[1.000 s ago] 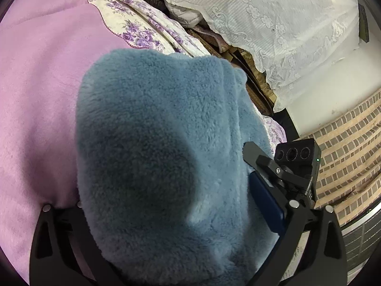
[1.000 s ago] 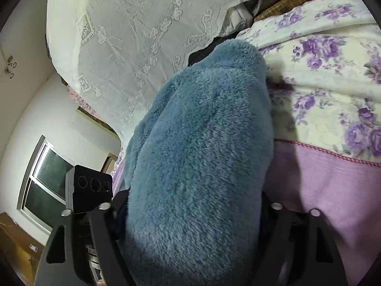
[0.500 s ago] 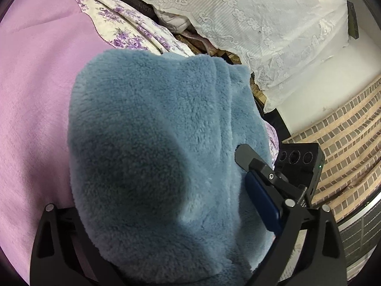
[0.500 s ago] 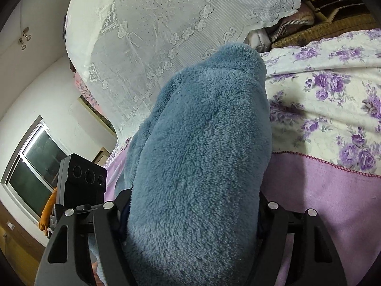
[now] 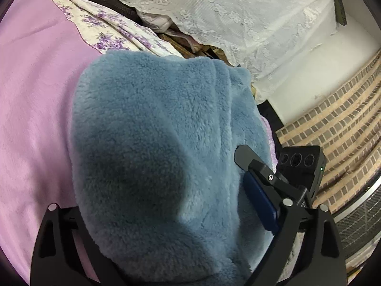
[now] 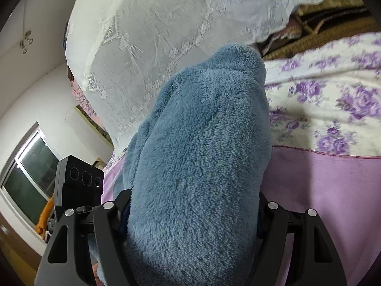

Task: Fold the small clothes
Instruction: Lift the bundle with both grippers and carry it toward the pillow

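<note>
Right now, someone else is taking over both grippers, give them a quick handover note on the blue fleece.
Left gripper: jaws wide and just closing a little; the blue fleece garment bulges between them, but firm pad contact is not visible.
Right gripper: also spread wide around a thick bunch of the same fleece, which fills the gap between its fingers.
The fleece is bunched up between both grippers over the pink sheet, near the floral cover.
Done: garment gathered up.
Left: lay it flat and make neat folds; no finished fold shows yet.
</note>
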### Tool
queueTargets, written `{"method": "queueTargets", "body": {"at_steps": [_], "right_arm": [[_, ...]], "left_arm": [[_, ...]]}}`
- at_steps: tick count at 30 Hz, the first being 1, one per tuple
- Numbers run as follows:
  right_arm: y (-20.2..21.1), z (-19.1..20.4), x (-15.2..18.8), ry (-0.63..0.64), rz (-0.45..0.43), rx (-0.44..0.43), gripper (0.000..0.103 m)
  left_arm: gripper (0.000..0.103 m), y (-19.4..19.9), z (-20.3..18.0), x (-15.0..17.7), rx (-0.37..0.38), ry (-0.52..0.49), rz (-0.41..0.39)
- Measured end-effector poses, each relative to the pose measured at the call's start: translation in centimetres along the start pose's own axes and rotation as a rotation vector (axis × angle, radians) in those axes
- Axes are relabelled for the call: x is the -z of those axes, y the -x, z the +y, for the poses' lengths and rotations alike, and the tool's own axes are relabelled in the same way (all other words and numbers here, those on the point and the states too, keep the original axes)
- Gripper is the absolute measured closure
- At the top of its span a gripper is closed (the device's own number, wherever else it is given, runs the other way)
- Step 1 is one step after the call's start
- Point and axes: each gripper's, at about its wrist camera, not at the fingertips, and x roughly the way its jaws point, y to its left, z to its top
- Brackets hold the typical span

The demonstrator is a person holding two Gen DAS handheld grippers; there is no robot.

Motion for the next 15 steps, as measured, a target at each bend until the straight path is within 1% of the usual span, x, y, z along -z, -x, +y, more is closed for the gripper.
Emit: {"method": "queueTargets", "body": {"at_steps": [3, 9, 15], "right_arm": [[0.9, 0.7, 0.5, 0.007, -0.023, 0.019, 0.028], [2.8, 0.9, 0.8, -0.023, -0.037, 0.022, 0.028], [5.3, 1.5, 1.3, -0.04, -0.059, 0.019, 0.028]], "left_arm": [[0.014, 0.4, -0.4, 0.1, 0.025, -0.003, 0.002], [0.014, 0.9, -2.9, 1.0, -0.002, -0.083, -0.003], [0.014, 1.7, -5.1, 2.2, 0.016, -0.124, -0.005]]}}
